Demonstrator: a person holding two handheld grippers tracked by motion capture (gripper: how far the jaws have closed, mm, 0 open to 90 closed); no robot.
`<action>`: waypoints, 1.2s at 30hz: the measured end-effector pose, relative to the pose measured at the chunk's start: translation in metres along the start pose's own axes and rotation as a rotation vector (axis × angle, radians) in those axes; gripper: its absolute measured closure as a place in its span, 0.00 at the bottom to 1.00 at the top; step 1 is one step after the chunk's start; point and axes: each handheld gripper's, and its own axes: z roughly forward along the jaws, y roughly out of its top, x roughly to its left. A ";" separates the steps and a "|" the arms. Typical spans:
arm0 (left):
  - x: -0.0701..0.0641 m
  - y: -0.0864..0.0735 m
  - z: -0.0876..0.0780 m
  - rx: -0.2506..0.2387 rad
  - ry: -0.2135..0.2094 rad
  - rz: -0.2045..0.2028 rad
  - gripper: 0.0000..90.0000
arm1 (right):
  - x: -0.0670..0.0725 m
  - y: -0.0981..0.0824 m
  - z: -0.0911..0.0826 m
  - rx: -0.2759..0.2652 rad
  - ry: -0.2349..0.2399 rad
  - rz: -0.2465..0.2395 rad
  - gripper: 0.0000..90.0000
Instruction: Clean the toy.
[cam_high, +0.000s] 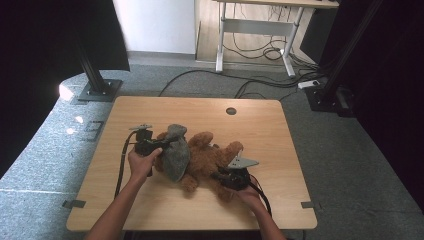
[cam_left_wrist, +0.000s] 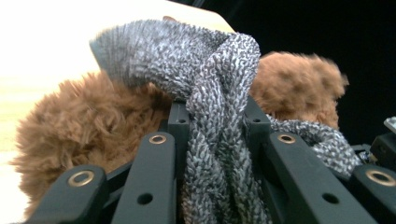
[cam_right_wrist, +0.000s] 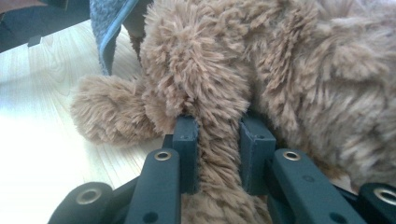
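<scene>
A brown plush teddy bear (cam_high: 207, 157) lies on the wooden table (cam_high: 260, 125), its head to the left. A grey knitted garment (cam_high: 175, 155) covers the head and upper body. My left gripper (cam_high: 165, 142) is shut on a bunched fold of that grey knit (cam_left_wrist: 215, 121), with the brown fur (cam_left_wrist: 84, 121) right behind. My right gripper (cam_high: 220, 176) sits at the bear's lower body and is shut on a tuft of its fur, likely a leg (cam_right_wrist: 217, 154); both pads (cam_right_wrist: 187, 144) press into the plush.
The table has a round cable hole (cam_high: 230, 111) near its far edge. Black stand bases (cam_high: 99, 90) rest on the grey floor at left and right. A white desk frame (cam_high: 255, 35) and several cables lie beyond.
</scene>
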 end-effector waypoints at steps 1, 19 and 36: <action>0.000 -0.001 0.001 0.005 -0.005 0.003 0.80 | 0.000 0.000 0.000 0.000 -0.001 0.002 0.79; -0.006 -0.025 -0.004 -0.016 -0.024 0.012 0.81 | -0.020 0.019 -0.060 -0.169 -0.123 0.118 0.48; -0.008 -0.032 -0.009 -0.010 -0.029 0.023 0.81 | -0.036 0.037 -0.023 -0.091 -0.098 0.238 0.47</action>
